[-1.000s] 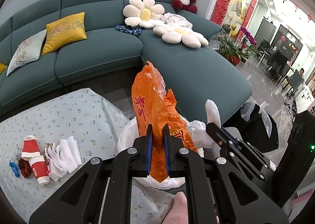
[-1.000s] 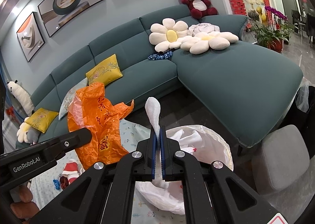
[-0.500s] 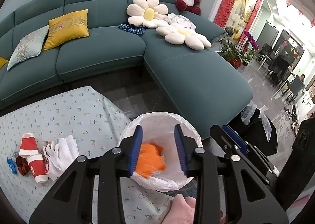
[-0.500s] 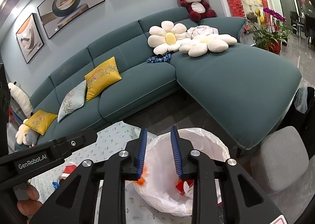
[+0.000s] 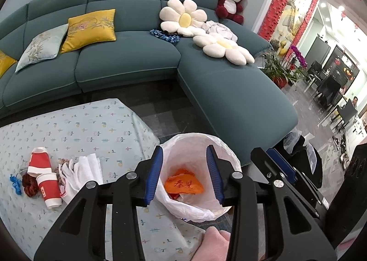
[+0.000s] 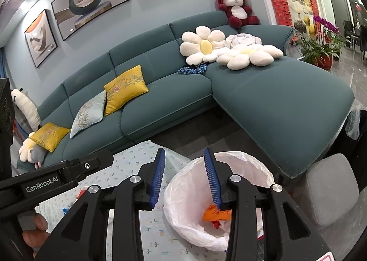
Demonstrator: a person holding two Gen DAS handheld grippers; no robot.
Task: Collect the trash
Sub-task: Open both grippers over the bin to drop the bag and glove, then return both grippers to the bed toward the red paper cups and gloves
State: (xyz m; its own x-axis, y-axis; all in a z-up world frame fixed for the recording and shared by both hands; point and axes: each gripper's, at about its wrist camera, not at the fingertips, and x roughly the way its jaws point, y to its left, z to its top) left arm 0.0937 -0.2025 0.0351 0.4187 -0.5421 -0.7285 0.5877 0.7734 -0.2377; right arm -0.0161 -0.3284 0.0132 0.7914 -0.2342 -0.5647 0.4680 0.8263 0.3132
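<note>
Currently, the left tool [image 5: 184,175] and the right tool [image 6: 184,178] both hover over the white trash bag [image 5: 226,151], jaws parted and opening, with nothing clamped between the blue pads. The bag is thin, translucent and crinkled, its mouth rolled wide open; it stands at the corner of the counter [image 5: 75,128], which carries a pale patterned cloth. Inside lies a crumpled orange plastic bag [image 5: 184,184] printed with white characters, on top of what appears to be red and white scrap. Uncollected trash lies well apart on the counter: two red paper cups [image 5: 49,188], white tissues [image 5: 86,172], and a blue scrap [image 5: 15,184].
</note>
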